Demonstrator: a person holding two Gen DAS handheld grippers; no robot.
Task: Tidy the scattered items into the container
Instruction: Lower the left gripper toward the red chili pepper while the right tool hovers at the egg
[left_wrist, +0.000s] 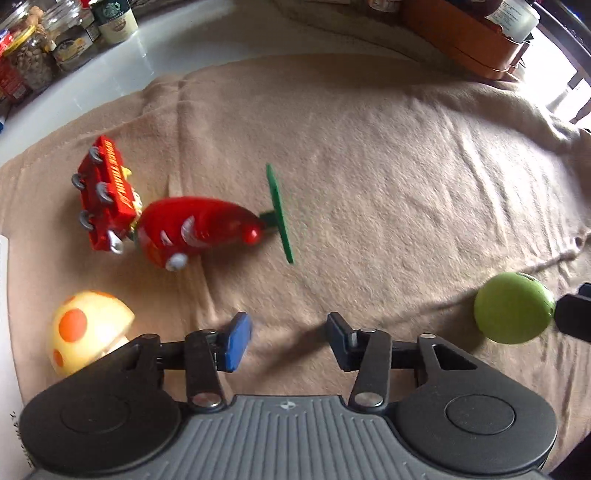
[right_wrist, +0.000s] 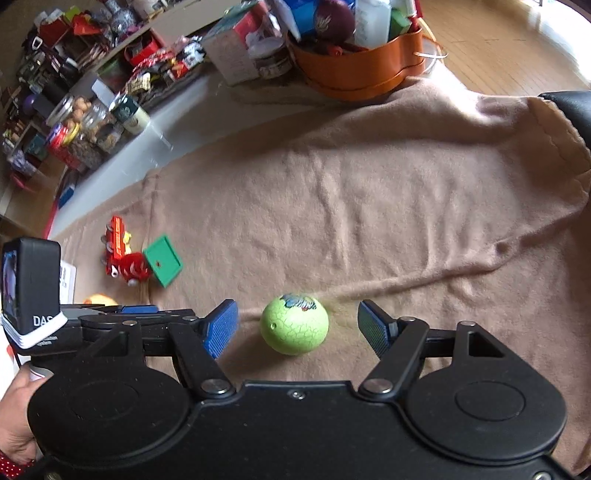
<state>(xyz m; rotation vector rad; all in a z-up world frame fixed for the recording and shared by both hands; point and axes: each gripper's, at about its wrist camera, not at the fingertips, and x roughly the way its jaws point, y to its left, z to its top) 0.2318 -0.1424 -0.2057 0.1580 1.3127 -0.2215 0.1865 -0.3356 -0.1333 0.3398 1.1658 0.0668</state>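
Observation:
My right gripper (right_wrist: 295, 312) is open and straddles a green cracked-pattern egg (right_wrist: 294, 325) on the tan blanket, with a gap between each pad and the egg. My left gripper (left_wrist: 288, 339) hangs open over bare blanket with nothing between its fingers. Ahead of it to the left, an overturned red toy train (left_wrist: 107, 195) lies against a rounded red toy (left_wrist: 192, 225) with a green square plate (left_wrist: 279, 210). A yellow mushroom with orange spots (left_wrist: 85, 332) lies beside its left finger. The egg (left_wrist: 513, 314) lies to its right. An orange round container (right_wrist: 362, 62), holding several things, stands at the blanket's far edge.
Jars and cans (left_wrist: 44, 48) crowd the white surface at the far left. Boxes and packets (right_wrist: 236, 44) stand next to the container. A hand (right_wrist: 14, 406) holds the left gripper's body (right_wrist: 31, 284). A black object (right_wrist: 572, 110) sits at the blanket's right edge.

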